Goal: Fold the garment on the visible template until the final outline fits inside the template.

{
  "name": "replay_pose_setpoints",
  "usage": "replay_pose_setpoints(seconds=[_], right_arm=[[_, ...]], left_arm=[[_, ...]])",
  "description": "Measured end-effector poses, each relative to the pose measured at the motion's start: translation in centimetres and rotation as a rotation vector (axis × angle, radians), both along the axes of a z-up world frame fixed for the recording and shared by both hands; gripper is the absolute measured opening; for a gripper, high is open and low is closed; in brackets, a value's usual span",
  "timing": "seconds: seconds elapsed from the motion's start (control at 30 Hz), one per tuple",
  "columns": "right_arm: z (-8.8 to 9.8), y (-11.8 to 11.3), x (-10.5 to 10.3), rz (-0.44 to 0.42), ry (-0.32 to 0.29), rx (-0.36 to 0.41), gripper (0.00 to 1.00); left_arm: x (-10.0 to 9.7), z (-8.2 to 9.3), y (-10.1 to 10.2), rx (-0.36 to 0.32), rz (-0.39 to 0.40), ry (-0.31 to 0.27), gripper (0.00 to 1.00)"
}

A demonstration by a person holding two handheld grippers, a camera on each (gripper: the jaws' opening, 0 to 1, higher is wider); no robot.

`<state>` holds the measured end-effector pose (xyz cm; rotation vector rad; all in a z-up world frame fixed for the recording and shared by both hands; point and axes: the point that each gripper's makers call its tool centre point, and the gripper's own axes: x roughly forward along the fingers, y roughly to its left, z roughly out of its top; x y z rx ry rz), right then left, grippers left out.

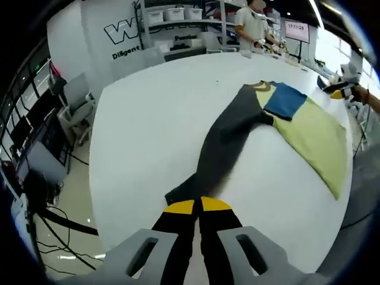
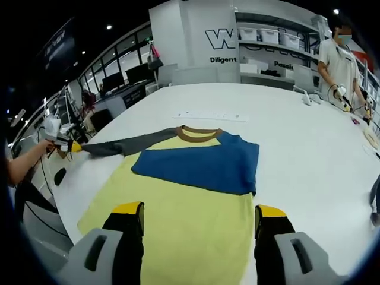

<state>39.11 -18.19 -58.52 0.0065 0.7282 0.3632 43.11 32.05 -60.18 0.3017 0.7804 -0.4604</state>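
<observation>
Left gripper (image 1: 196, 206) clenching fingers on the grey sleeve cuff (image 1: 181, 191) of the yellow-and-blue shirt (image 2: 196, 196); right gripper (image 2: 200, 215) released, shirt body lying between its fingers on the white worktop (image 2: 297, 136).

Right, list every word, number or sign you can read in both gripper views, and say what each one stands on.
"W", a large outlined letter cut off at its right, on the white back wall.
"Diligent", in dark print under it on that wall.
"Pas...", partly hidden, further right on the wall behind the shelf unit with storage bins; the rest is unreadable.
Digits on the small bright wall screen: too blurred to read.
The long-sleeved yellow, blue and grey garment bears no text.
</observation>
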Motion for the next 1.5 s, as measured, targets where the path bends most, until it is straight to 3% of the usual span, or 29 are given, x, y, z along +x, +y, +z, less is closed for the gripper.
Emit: replay_pose_setpoints(seconds=[0.13,0.17,0.27,0.4,0.5,0.9,1.23,1.33,1.5], right_arm=[[0.3,0.3,-0.1,0.013,-0.004,-0.001,0.75],[0.5,0.4,-0.2,0.018,-0.003,0.007,0.75],[0.7,0.5,-0.3,0.020,-0.004,0.020,0.76],[0.5,0.5,-0.5,0.022,0.005,0.020,0.76],[0.4,0.5,-0.6,0.025,0.010,0.017,0.76],[-0.1,0.0,-0.7,0.019,0.022,0.012,0.76],[-0.4,0.1,-0.9,0.013,0.030,0.014,0.77],[-0.3,0.0,-0.9,0.010,0.030,0.015,0.77],[0.0,0.2,-0.9,0.011,0.025,0.021,0.78]], left_arm=[[0.9,1.4,0.2,-0.002,0.022,-0.043,0.02],[1.6,2.2,0.2,-0.015,0.035,-0.074,0.02],[3.1,2.6,0.5,-0.050,0.080,-0.091,0.02],[4.8,0.9,1.9,0.019,0.135,-0.063,0.02],[5.7,0.2,1.8,0.015,0.135,-0.054,0.02],[9.0,-2.8,3.7,0.110,0.195,-0.071,0.03],[9.5,-5.0,4.2,0.159,0.225,-0.048,0.07],[9.6,-5.2,4.5,0.165,0.246,-0.047,0.14],[9.3,-5.0,5.1,0.112,0.300,-0.058,0.43]])
